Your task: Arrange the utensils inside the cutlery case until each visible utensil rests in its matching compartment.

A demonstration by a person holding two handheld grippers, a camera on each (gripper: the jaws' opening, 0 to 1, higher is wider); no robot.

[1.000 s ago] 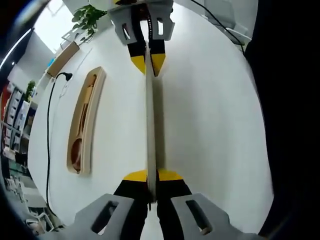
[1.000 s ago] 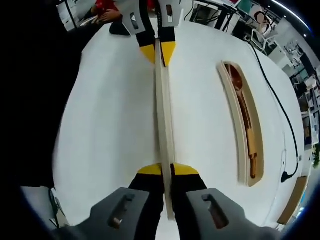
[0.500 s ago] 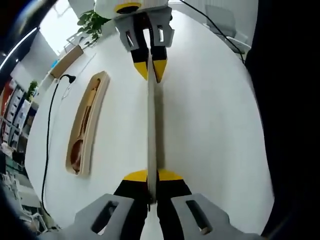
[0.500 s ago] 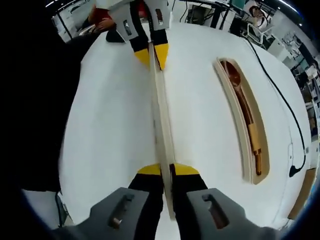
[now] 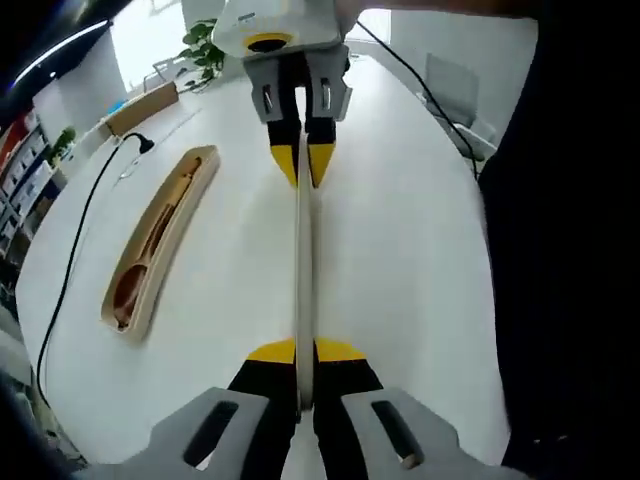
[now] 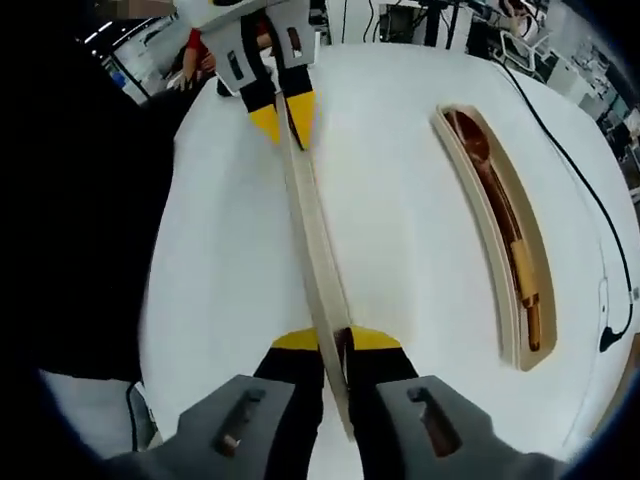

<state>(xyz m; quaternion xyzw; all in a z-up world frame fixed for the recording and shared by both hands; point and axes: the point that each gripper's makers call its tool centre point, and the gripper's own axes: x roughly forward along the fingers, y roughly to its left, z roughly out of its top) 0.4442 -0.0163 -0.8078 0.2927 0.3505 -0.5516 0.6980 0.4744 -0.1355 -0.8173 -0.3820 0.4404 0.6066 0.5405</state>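
Observation:
A long, thin pale wooden panel (image 5: 302,260) hangs edge-on above the white table (image 5: 400,250), held at both ends. My left gripper (image 5: 305,352) is shut on its near end in the left gripper view, and my right gripper (image 5: 300,165) is clamped on its far end. In the right gripper view my right gripper (image 6: 334,342) grips the panel (image 6: 312,230), with my left gripper (image 6: 280,112) at the far end. The wooden cutlery case (image 5: 158,240) lies on the table beside it, with a wooden spoon (image 6: 478,150) and another wooden utensil (image 6: 525,280) inside.
A black cable (image 5: 75,230) runs across the table past the case to a plug (image 5: 140,143). A cardboard box (image 5: 140,108) and plants (image 5: 205,45) stand at the far edge. A person's dark clothing (image 5: 570,250) borders the table. Chairs and desks stand beyond.
Both views have shifted and tilted as the hands moved. In the right gripper view the panel now slants to the left. Both grippers have stayed shut on the panel; the case has not moved.

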